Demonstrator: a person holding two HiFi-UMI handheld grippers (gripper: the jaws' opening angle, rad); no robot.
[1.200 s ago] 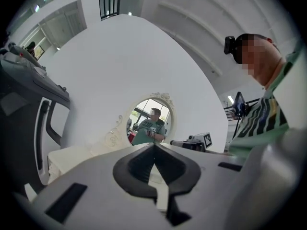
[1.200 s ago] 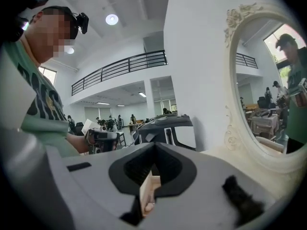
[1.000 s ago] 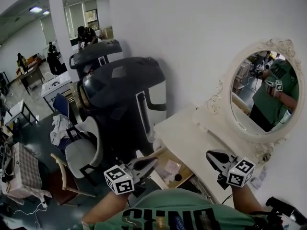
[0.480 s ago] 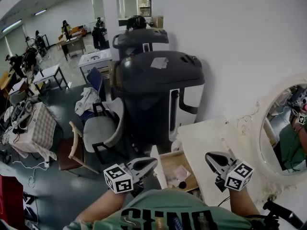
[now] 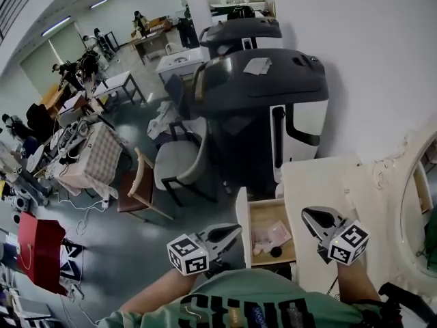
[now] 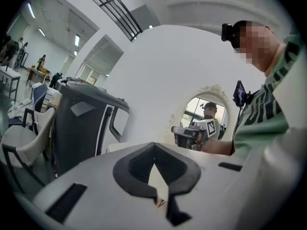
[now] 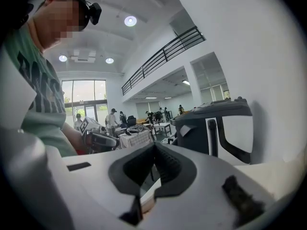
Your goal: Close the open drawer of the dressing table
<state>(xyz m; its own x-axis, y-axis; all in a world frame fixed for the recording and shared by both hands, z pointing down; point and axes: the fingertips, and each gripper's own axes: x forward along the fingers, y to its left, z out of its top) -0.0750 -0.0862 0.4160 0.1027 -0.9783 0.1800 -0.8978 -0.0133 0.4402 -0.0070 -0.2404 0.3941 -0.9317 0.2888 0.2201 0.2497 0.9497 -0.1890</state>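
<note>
Zero progress, we judge. The left hand-held gripper (image 5: 237,230), jaws pressed together and empty, hangs just left of the drawer (image 5: 242,214). The drawer stands pulled out of the dressing table, papers (image 5: 273,234) inside. The right hand-held gripper (image 5: 306,214), also pressed together and empty, hovers just right of the drawer over the worktop (image 5: 321,176). The whole push remains.

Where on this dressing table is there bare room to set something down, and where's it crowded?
The tabletop is bare from the open drawer across to the mirror, back to the grey machine. The right gripper hovers over its near end. The drawer is crowded: papers and a small dark thing fill its near half.
</note>
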